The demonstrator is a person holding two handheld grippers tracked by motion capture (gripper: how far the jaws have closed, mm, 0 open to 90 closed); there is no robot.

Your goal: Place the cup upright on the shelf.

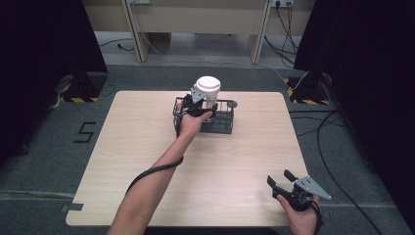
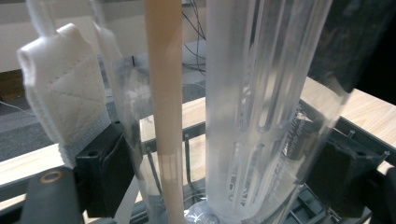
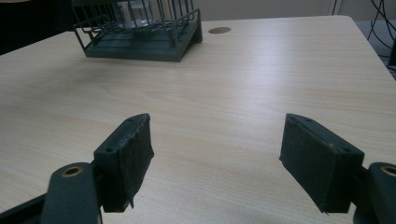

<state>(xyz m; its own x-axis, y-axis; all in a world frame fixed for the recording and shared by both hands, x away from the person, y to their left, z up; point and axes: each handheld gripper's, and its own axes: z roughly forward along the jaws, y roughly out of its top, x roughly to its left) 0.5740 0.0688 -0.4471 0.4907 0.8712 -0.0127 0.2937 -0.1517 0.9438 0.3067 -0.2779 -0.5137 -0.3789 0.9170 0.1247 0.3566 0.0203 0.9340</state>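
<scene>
Now left tongs (image 1: pixel 203 106) clenching translucent ribbed plastic bottle (image 2: pixel 261 107) in dark wire basket (image 1: pixel 220 123); lifting straight advisable; right tongs (image 3: pixel 219 161) resting released over bench (image 1: pixel 147 142).

Light wooden table (image 1: pixel 147 161), dark wire basket (image 1: pixel 222 125) on its far side

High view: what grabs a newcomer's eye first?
The white-lidded clear tumbler standing in the black wire basket at the table's far middle, with the left gripper closed around it. The left gripper view shows its ribbed clear wall pressed between the pads, a tan straw beside it. The right gripper waits open at the near right corner.
</scene>
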